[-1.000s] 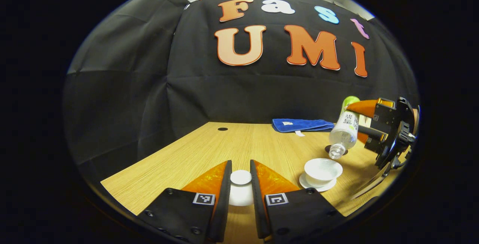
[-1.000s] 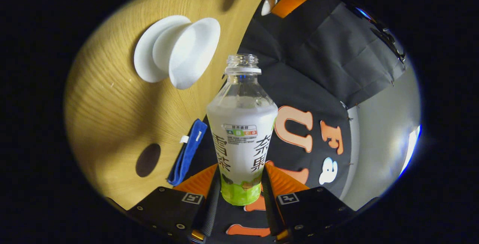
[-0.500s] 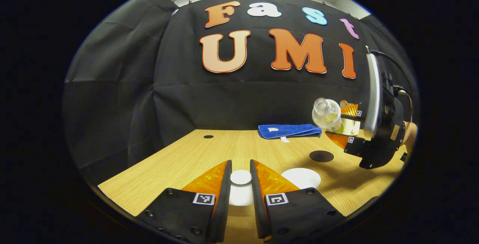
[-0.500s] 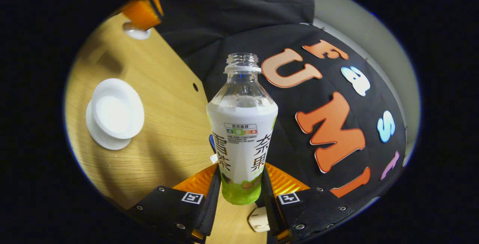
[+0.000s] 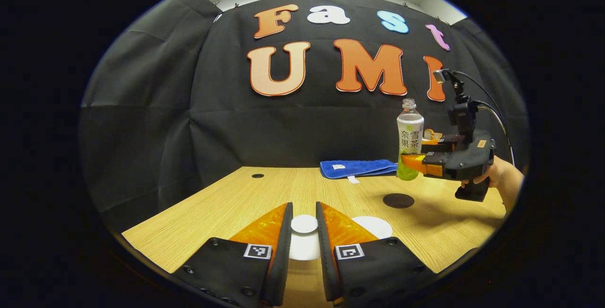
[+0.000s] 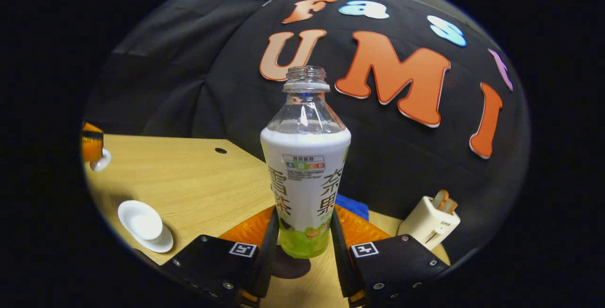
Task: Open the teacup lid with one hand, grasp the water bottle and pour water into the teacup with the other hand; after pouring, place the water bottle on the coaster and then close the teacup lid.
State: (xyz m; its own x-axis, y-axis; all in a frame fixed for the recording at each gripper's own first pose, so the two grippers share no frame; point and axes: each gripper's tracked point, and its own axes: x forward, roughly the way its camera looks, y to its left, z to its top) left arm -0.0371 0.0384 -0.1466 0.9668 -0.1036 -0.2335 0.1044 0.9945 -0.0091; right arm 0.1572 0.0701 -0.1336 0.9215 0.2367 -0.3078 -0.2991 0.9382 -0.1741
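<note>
My left gripper point(image 5: 304, 209) is shut on the knob of the white teacup lid point(image 5: 304, 224), held above the table. The white teacup point(image 5: 375, 226) sits uncovered just to its right, partly hidden behind my finger; in the right gripper view the teacup point(image 6: 141, 222) stands on its saucer at lower left. My right gripper point(image 6: 304, 216) is shut on the water bottle point(image 6: 306, 171), which is upright and uncapped. The dark round coaster point(image 6: 289, 267) lies right below the bottle. In the left gripper view the bottle point(image 5: 410, 139) hangs a little above and behind the coaster point(image 5: 398, 200).
A folded blue towel point(image 5: 357, 167) lies at the back of the wooden table point(image 5: 227, 204). A white toaster-like box point(image 6: 427, 223) stands at the right. A hand point(image 5: 502, 175) holds the right gripper. A small hole point(image 6: 220, 150) marks the tabletop.
The bottle swung from tilted mouth-down over the teacup to upright and moved away from the cup to above the coaster. My left gripper kept hold of the lid and barely shifted.
</note>
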